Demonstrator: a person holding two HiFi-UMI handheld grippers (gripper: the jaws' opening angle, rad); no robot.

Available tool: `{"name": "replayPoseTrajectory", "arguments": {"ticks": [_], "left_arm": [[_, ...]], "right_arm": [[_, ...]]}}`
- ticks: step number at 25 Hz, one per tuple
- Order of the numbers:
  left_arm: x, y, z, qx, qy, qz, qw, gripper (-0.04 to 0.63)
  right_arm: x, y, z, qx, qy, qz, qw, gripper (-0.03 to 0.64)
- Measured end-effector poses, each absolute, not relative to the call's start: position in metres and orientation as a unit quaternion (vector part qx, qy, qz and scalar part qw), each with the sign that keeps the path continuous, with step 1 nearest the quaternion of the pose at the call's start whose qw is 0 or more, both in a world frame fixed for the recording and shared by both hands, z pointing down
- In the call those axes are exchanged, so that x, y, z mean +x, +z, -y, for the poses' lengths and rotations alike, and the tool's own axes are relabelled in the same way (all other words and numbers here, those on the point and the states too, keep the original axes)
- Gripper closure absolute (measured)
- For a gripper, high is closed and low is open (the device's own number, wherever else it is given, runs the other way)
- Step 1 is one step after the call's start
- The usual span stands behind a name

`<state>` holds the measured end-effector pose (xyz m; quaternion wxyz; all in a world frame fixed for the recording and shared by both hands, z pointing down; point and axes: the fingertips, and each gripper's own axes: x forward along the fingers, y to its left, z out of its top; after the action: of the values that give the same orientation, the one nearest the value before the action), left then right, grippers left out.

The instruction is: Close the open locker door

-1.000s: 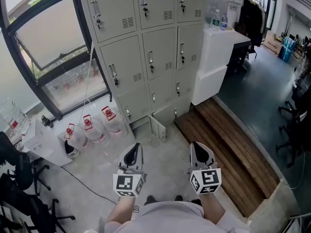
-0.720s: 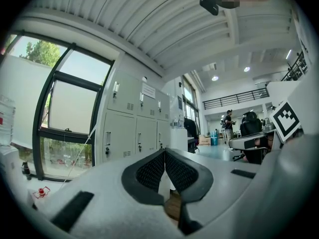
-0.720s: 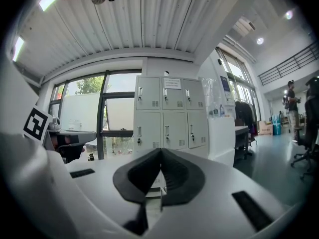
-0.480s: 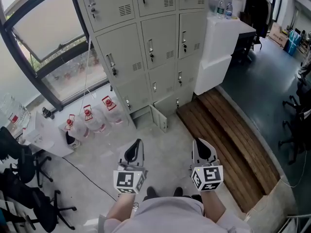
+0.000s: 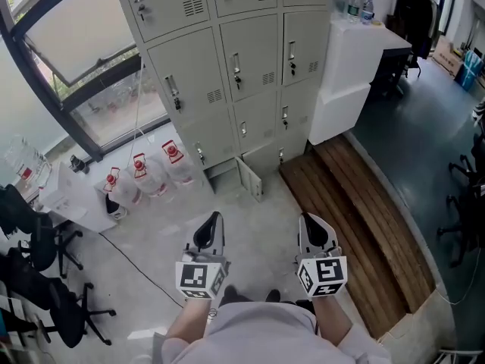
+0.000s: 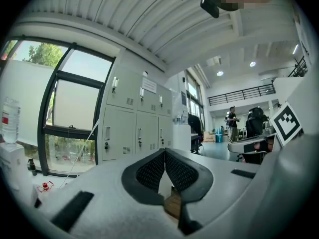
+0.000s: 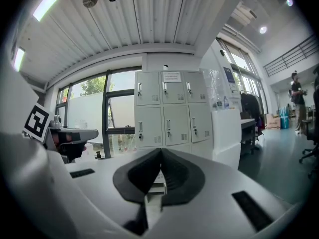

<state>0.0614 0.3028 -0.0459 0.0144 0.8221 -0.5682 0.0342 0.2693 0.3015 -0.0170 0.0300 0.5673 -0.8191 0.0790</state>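
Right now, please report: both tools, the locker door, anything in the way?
Left tool shut, empty; right tool shut, empty. Bottom locker door open, ahead, untouched. Water jugs left of the path, not blocking.

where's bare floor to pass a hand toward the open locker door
Bare concrete floor lies between the water jugs and the wooden platform, right up to the open locker door. Crowded on the left: jugs, office chairs.

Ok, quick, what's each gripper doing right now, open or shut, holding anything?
Left gripper: shut, holding nothing.
Right gripper: shut, holding nothing.
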Motion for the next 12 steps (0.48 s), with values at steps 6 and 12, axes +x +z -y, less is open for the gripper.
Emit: {"name": "replayPoseTrajectory", "arguments": {"ticks": [6,12], "left_arm": [[0.076,-0.057,-0.296,0.816,0.022,0.578,0.001,0.586],[0.081,-0.056,-0.267,0.820,0.017,0.572,0.000,0.584]], "right_arm": [[0.283,-0.023,-0.284,0.559,0.081,0.825,0.016,0.604],[0.285,-0.025,-0.257,0.560,0.076,0.825,0.008,0.604]]}}
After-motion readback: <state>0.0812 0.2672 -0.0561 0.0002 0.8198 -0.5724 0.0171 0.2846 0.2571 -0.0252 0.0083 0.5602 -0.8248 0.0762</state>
